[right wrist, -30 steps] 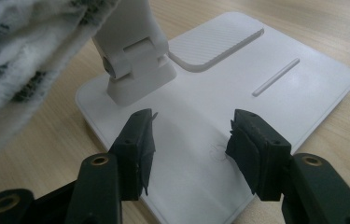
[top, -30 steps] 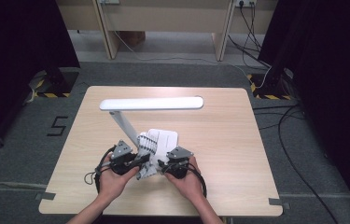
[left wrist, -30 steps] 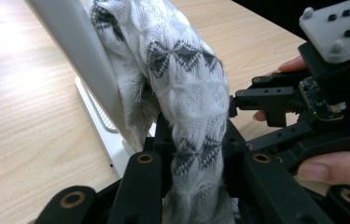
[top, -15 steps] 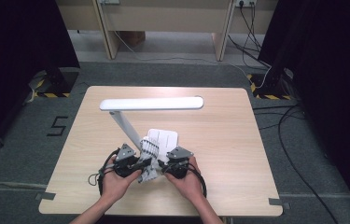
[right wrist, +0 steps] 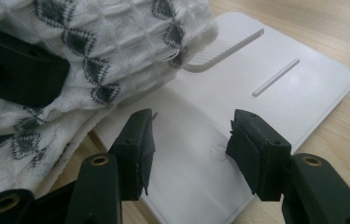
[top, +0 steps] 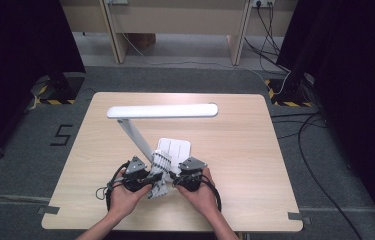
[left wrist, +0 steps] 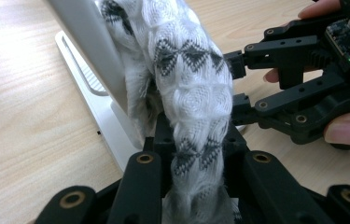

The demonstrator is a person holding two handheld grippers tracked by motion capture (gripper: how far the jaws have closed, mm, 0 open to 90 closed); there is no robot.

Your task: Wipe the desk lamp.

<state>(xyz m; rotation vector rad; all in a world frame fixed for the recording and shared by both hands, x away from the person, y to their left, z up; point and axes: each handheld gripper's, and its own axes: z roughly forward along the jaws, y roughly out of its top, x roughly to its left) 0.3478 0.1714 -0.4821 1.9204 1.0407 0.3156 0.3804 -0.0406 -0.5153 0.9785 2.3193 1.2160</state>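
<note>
- Left tool (left wrist: 196, 158) clamped on the white patterned cloth (left wrist: 186, 88), which drapes against the lamp (top: 162, 111) arm
- Right tool (right wrist: 191, 140), jaws apart, hovers over the lamp base (right wrist: 275, 84) on the surface (top: 245, 145)

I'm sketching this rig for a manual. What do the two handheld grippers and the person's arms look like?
Both the left gripper and right gripper are black, with linked bars, brass-coloured pivot pins and a grey three-cornered plate on top. Black cables loop from each. The right one carries a small circuit board. The forearms are bare, no sleeves visible.

Wood table (top: 255, 150) on grey carpet (top: 185, 75), black curtains (top: 20, 40), cables (top: 270, 30).
</note>
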